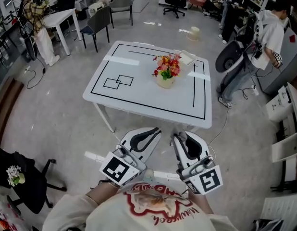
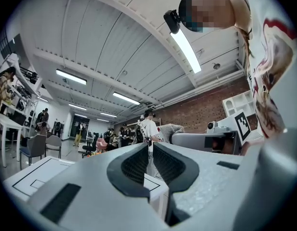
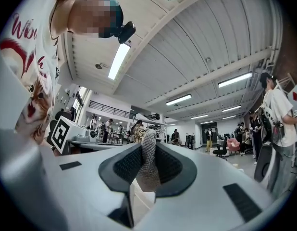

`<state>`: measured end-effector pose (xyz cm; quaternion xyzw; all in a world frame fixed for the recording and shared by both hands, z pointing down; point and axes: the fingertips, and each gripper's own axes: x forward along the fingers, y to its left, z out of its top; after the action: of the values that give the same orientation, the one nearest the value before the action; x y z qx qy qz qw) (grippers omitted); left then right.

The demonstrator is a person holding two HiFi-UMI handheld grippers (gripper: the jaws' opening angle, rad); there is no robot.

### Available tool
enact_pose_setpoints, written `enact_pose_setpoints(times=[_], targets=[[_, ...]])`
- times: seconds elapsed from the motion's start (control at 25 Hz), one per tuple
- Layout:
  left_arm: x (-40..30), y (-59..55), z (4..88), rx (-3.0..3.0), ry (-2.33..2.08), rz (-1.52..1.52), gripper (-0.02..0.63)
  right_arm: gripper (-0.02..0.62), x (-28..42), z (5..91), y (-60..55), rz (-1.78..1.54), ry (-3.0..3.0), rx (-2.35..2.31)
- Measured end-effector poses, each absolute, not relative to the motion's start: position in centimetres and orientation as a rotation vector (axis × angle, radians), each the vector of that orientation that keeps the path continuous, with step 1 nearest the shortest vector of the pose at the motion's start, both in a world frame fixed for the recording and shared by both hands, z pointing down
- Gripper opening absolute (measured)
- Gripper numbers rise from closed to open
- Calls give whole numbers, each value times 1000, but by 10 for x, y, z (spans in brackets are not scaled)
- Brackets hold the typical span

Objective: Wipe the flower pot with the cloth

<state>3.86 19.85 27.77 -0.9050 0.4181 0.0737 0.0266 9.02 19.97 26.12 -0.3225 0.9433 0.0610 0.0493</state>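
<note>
A cream flower pot with red and orange flowers stands near the middle of the white table. Both grippers hover side by side off the table's near edge, close to my body and well short of the pot. My left gripper is shut with nothing between its pads. My right gripper is shut on a strip of grey knitted cloth, which sticks up between its pads.
A pale flat object lies on the table behind the pot. A person stands off the table's right side, and white shelves lie further right. A black chair stands at lower left; grey chairs and other people are beyond the table.
</note>
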Motion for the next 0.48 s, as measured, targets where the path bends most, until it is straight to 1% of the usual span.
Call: enact_pose_setpoints(times=[0.48], targets=[[49,141,289,-2796,1355,163,35,67,96,273,138,119,2886,-928]])
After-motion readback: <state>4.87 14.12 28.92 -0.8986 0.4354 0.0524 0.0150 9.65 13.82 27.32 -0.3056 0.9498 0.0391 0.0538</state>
